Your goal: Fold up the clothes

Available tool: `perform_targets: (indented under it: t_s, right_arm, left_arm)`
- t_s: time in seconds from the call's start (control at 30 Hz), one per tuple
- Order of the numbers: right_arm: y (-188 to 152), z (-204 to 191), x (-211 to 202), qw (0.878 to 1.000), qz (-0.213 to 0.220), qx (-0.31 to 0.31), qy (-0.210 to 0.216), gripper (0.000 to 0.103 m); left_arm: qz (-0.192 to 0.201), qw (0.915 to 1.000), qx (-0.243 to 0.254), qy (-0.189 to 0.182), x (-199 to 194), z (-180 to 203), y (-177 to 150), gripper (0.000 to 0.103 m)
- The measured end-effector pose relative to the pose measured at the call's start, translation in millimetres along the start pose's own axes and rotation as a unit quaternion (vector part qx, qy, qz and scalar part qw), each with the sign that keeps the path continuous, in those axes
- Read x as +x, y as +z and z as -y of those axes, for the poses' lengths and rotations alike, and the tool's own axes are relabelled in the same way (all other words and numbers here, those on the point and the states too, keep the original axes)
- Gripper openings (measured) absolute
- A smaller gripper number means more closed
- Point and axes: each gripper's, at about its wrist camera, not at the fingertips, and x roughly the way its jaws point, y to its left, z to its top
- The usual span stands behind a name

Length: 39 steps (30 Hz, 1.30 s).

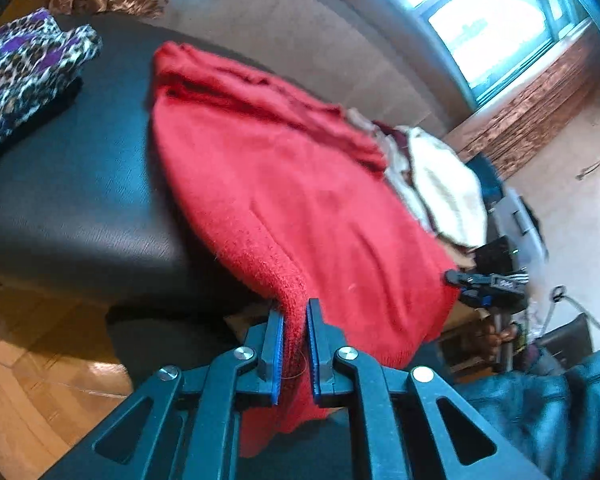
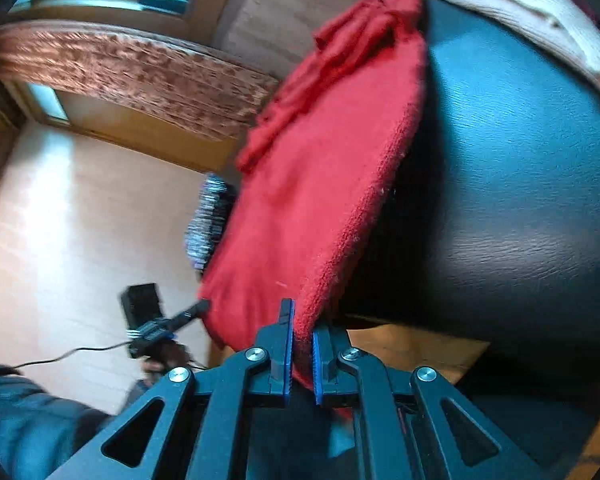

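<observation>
A red knit sweater [image 1: 300,200] lies spread over a dark leather table [image 1: 68,200], its near hem lifted off the edge. My left gripper [image 1: 295,320] is shut on the sweater's near left corner, red knit pinched between its blue pads. In the right wrist view the same red sweater [image 2: 312,184] stretches away from my right gripper [image 2: 303,324], which is shut on the near right corner. Each view shows the other gripper at the far corner: the right one [image 1: 460,280] and the left one [image 2: 198,306]. The sweater's far end is bunched in folds.
A leopard-print garment [image 1: 28,68] lies at the table's far left. A cream garment [image 1: 444,184] is piled beyond the sweater; the cream garment [image 2: 520,4] also shows in the right wrist view. A window [image 1: 488,20], a wall and wooden floor [image 2: 80,220] surround the table [image 2: 520,180].
</observation>
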Motion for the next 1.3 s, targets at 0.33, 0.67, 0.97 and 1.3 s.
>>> perform_targets:
  t_s: [0.33,0.67,0.97,1.3]
  right_arm:
    - [89.5,-25.7,6.2,0.997,0.067,-0.019,0.045,0.008]
    - [252.5,56.6,66.1,0.991,0.104,0.061,-0.049,0.011]
    - [222.7,85.6,60.6,0.992,0.095,0.074,-0.03,0.004]
    - [200.3,39.8,48.4,0.996,0.079,0.035,0.003,0.061]
  left_arm:
    - [0.117,0.9911,-0.012,-0.063,-21.8,0.3,101.9,0.009]
    - [0.089,0.979,-0.182,0.023,103.9,-116.4,223.7,0.008]
    - [0.039,0.9856,-0.162,0.029,113.1,-115.1,196.3,0.007]
    - [0.067,0.9862,-0.152,0.003,91.2,-94.9,185.2,0.028]
